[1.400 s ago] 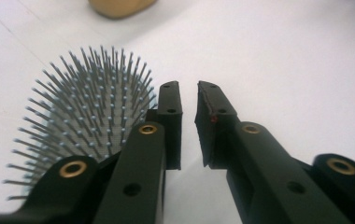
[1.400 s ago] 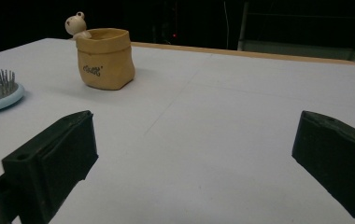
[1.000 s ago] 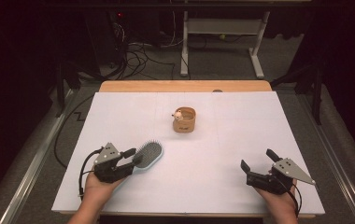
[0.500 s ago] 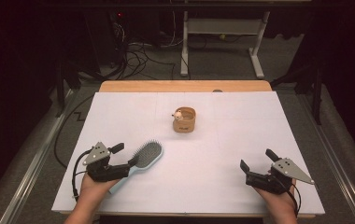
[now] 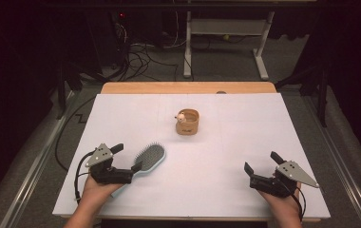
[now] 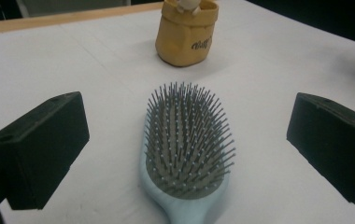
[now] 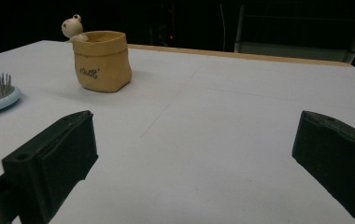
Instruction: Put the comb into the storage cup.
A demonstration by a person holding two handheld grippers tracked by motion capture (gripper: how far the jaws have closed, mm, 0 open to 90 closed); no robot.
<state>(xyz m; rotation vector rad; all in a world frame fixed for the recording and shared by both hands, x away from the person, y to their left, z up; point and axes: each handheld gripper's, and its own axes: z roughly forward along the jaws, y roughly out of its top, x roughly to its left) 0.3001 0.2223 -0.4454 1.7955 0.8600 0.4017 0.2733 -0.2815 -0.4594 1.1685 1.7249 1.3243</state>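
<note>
A light blue hairbrush point(image 5: 151, 156) lies bristles up on the white table, its handle running back under my left hand. My left gripper point(image 5: 128, 157) stands open just behind it. In the left gripper view the brush head point(image 6: 185, 140) sits between the two wide-apart jaws, touching neither. My right gripper point(image 5: 261, 161) is open near the front right edge, with bare table between its jaws. A small yellow pot point(image 5: 188, 123) stands at the table's middle, with a little white figure point(image 5: 181, 115) at its rim; the pot point(image 7: 102, 60) also appears far left in the right gripper view.
The white sheet point(image 5: 264, 123) covers the table, leaving a wooden strip point(image 5: 188, 88) at the far edge. Cables point(image 5: 140, 52) and a white desk frame point(image 5: 226, 33) stand on the dark floor beyond.
My left gripper has drawn back to the left, off the brush's handle end. The brush has stayed in place. The right gripper has not moved.
</note>
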